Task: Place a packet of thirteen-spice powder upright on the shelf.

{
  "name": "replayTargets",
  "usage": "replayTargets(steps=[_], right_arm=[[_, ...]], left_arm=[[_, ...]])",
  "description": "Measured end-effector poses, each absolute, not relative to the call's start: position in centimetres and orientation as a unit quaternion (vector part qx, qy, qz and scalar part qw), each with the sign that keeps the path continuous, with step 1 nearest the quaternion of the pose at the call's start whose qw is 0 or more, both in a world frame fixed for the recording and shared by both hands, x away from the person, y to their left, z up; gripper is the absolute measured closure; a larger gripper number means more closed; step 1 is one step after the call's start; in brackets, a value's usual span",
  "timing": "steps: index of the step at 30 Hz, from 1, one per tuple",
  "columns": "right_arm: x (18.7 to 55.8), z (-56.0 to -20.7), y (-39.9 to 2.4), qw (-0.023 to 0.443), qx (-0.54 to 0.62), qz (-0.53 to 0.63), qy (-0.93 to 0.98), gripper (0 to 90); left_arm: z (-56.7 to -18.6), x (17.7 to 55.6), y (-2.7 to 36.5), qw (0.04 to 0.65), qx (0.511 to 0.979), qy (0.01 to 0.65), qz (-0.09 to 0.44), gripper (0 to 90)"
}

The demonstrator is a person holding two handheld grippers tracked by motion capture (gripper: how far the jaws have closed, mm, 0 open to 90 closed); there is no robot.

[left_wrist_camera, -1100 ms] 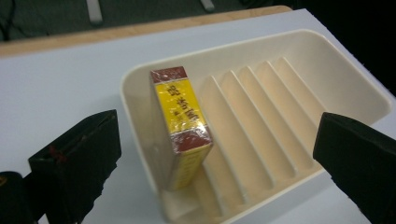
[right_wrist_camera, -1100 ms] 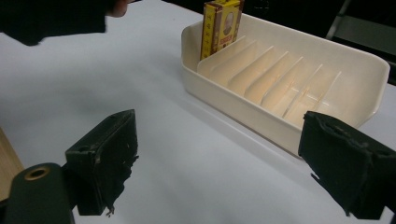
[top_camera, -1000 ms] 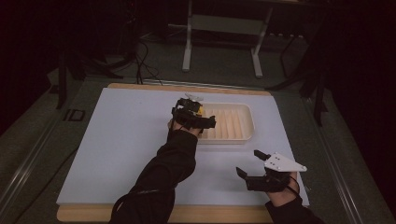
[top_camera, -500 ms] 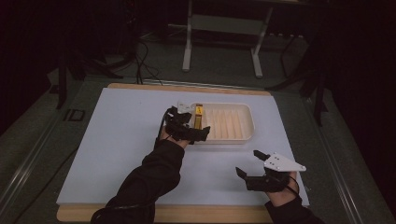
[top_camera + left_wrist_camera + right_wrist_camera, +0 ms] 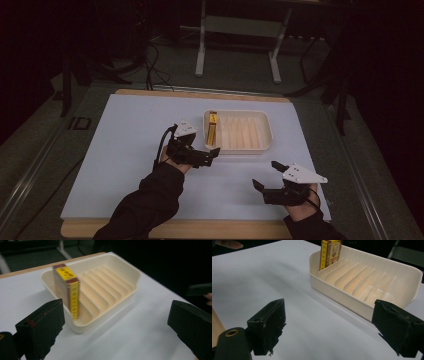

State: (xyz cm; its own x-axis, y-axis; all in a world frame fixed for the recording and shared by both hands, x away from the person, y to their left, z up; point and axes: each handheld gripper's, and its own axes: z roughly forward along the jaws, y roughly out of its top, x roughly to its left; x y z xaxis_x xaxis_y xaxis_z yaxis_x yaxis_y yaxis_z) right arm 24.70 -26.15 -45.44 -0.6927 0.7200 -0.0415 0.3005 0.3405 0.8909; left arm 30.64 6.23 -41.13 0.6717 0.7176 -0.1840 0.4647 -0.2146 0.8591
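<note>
Box stands in tray's leftmost slot.

A dim lab or workshop: white-topped table, metal stand legs, cables trailing over grey floor.

Dark room, grey floor, white-legged stand behind the table.

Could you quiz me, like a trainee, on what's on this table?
1. True or false: the yellow box stands on edge in an end slot of the cream tray.
2. Which gripper is nearer the tray: A left gripper, B right gripper?
3. Fill in: both grippers' jaws are ____.

Key: 1 true. 2 A. 3 open, holding nothing.
</note>
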Motion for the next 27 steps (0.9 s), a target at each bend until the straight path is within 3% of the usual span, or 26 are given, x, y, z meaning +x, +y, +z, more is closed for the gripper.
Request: replayTargets(steps=[11, 27], right_arm=[[24.6, -45.5, -26.2, 0.221, 0.325, 0.472, 0.789, 11.8], [24.4, -45.5, -26.2, 0.223, 0.327, 0.471, 0.789, 11.7]], left_arm=[[-41.3, 26.9, 6.2, 0.521, 0.783, 0.319, 0.117, 1.8], [-43.3, 23.7, 7.0, 0.532, 0.793, 0.281, 0.094, 1.7]])
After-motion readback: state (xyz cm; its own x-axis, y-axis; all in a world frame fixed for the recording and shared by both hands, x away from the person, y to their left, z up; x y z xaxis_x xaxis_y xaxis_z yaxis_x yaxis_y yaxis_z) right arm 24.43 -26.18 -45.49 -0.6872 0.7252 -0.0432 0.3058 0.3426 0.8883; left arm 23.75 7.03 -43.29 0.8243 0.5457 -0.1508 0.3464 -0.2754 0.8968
